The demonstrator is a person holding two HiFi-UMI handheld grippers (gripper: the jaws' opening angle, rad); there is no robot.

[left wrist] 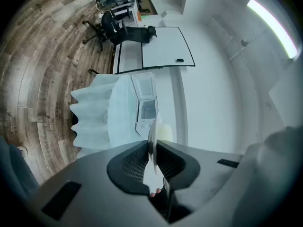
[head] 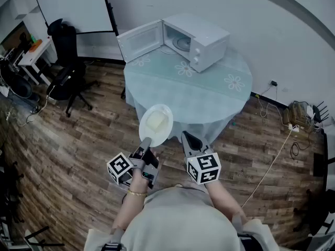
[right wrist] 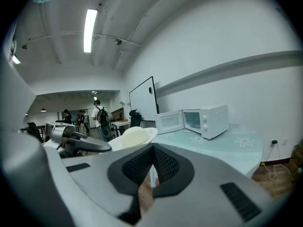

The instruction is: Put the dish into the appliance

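The left tongs (head: 146,142) pinch the dish (head: 156,123) by its near rim, likely to carry it level toward the open microwave (head: 194,40) at 12 o'clock, while the right tongs (head: 187,137) are pressed together, empty.

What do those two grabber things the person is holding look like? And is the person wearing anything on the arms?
The left gripper and right gripper look alike: a grey shell, black fingers with criss-cross textured pads, and a white cube printed with black square patterns. The person wears a gold bracelet on the left wrist and a light-coloured top.
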